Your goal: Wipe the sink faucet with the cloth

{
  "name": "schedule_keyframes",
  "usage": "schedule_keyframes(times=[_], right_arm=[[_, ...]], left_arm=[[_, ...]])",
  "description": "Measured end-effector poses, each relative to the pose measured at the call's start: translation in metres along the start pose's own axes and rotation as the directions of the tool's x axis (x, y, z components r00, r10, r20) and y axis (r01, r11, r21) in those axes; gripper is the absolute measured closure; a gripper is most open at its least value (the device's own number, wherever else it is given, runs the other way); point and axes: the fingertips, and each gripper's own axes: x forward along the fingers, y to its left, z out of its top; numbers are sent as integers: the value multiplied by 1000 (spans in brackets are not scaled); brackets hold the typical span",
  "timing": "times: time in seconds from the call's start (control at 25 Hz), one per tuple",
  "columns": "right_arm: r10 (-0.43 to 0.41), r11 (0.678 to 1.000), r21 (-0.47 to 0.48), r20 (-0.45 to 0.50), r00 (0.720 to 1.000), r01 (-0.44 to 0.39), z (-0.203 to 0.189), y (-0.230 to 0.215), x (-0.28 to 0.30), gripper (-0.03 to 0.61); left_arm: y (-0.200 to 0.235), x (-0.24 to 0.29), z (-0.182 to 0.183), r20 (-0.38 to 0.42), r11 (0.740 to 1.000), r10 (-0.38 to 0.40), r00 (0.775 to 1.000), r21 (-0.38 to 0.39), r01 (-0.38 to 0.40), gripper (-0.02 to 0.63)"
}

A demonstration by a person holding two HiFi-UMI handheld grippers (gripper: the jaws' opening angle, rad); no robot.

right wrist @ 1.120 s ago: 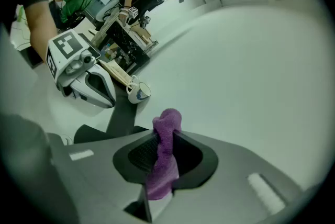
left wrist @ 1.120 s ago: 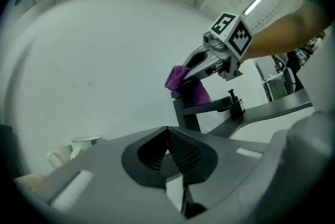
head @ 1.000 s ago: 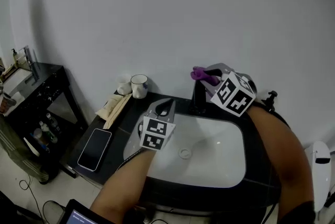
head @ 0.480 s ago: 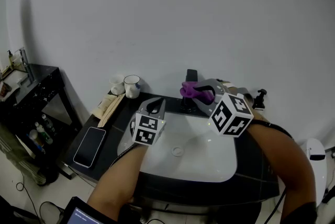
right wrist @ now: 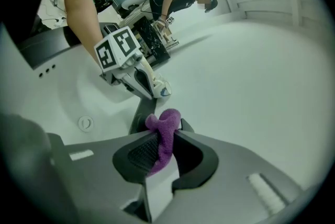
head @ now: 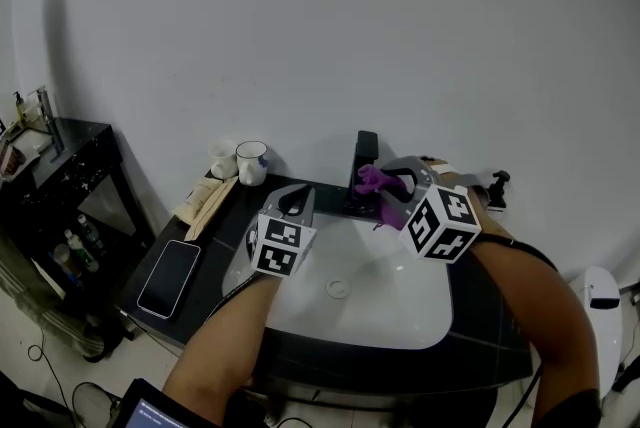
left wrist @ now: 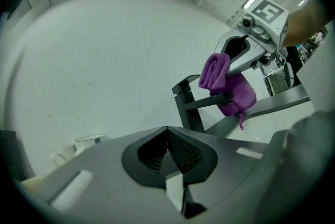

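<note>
The black faucet (head: 364, 156) stands at the back rim of the white sink (head: 300, 311). My right gripper (head: 386, 180) is shut on a purple cloth (head: 373, 180), which lies against the faucet's spout. In the left gripper view the cloth (left wrist: 226, 84) drapes over the spout of the faucet (left wrist: 189, 109) under the right gripper (left wrist: 238, 53). In the right gripper view the cloth (right wrist: 163, 136) is pinched between the jaws, just above the faucet (right wrist: 139, 113). My left gripper (head: 296, 197) hovers over the basin's left side, shut and empty, left of the faucet.
A phone (head: 166, 278) lies on the dark counter left of the sink. A white mug (head: 251, 162) and packets (head: 205, 200) sit at the back left. A black side table (head: 60, 178) stands far left. The drain (head: 338, 289) is in the basin's middle.
The right gripper has lowered the cloth a little to the right, down onto the faucet's spout. The left gripper has barely moved in the last half second.
</note>
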Motion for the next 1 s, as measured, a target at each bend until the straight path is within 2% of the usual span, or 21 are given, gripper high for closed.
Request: schedule_keyframes(times=[0.16, 0.56, 1.0], right_arm=[[-58, 998, 22, -27, 998, 59, -16, -12, 24, 511], [-120, 989, 88, -19, 993, 121, -31, -20, 60, 511], [-82, 993, 86, -30, 996, 85, -25, -11, 57, 512]], left_arm=[[-1, 0, 1, 2, 1000, -6, 1000, -2, 6, 597], [-10, 2, 4, 13, 999, -34, 999, 3, 34, 597], [-12, 5, 3, 4, 999, -47, 999, 7, 47, 597]])
